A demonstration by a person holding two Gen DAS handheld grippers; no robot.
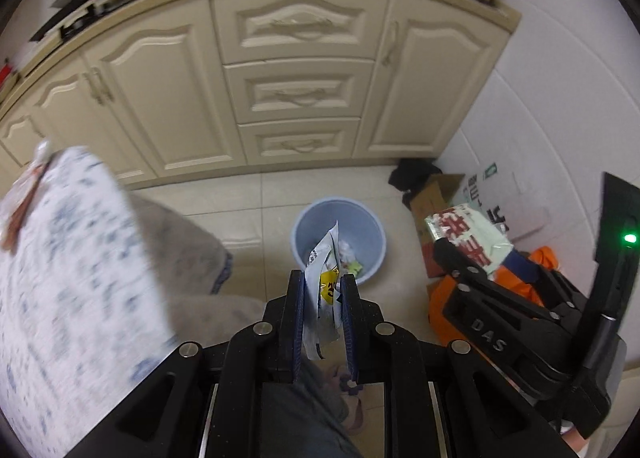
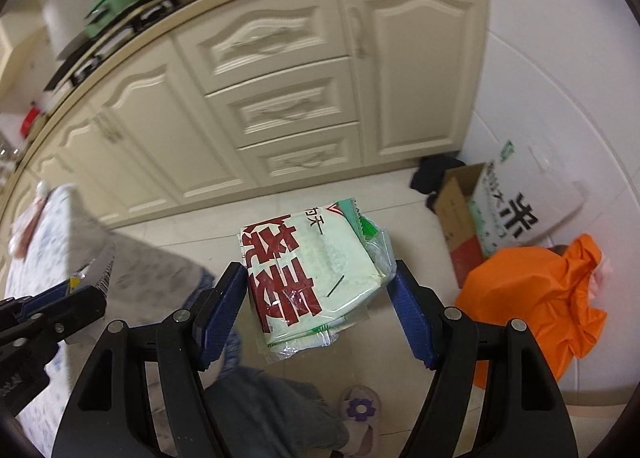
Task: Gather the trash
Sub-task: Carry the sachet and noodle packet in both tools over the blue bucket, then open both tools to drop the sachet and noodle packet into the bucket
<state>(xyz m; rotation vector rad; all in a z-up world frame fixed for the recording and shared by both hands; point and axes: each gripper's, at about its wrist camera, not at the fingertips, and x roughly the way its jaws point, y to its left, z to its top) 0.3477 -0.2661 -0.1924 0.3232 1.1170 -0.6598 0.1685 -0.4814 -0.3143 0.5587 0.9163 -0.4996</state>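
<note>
The round pale-blue plastic bin [image 1: 339, 240] lies at twelve o'clock from the left gripper [image 1: 323, 300], clamped on a crumpled white-and-yellow wrapper [image 1: 323, 290]; the right gripper [image 2: 316, 312] grips a green-and-red packet [image 2: 308, 278].

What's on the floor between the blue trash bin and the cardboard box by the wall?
Nothing. In the left wrist view, only bare pale floor tiles lie between the blue trash bin and the cardboard box.

The left gripper [image 1: 324, 298] is pointed steeply downward, its jaws nearly closed and clamped on a thin wrapper [image 1: 320, 290]. The right gripper [image 2: 316, 298], seen at 3 o'clock of it, is held wide around a green packet [image 2: 308, 270]
</note>
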